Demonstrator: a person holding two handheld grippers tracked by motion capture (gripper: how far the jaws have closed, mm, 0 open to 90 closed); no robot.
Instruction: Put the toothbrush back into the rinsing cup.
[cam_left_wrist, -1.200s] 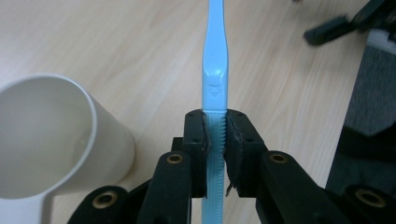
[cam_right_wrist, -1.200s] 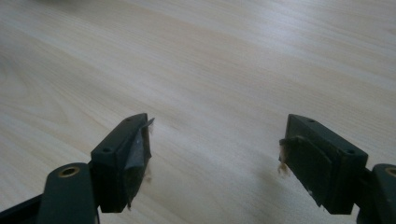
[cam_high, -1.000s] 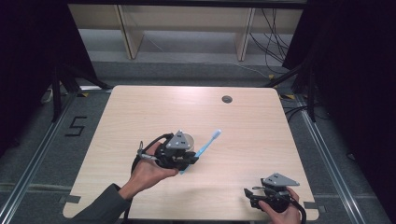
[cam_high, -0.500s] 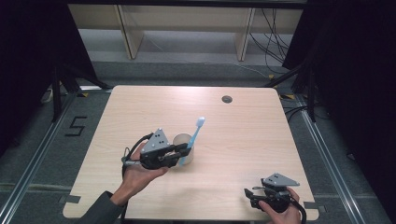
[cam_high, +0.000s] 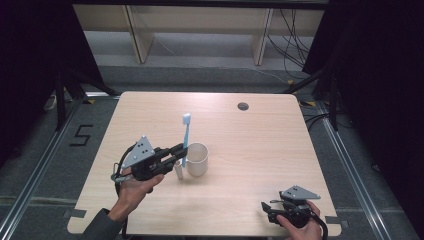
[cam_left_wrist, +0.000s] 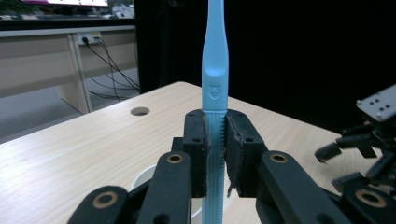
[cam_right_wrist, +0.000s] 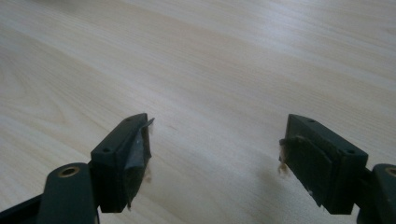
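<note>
Standing the light-blue plastic toothbrush (cam_high: 185, 136), formerly tilted, upright beside the white round cup (cam_high: 196, 159), left gripper (cam_high: 176, 153) clamped on it, right gripper (cam_high: 266, 209) open, ready for lowering in.

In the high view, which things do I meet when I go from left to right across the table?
Left gripper → light blue toothbrush, held upright in its jaws → white cup → round hole in the tabletop → right gripper near the front edge, jaws open.
</note>
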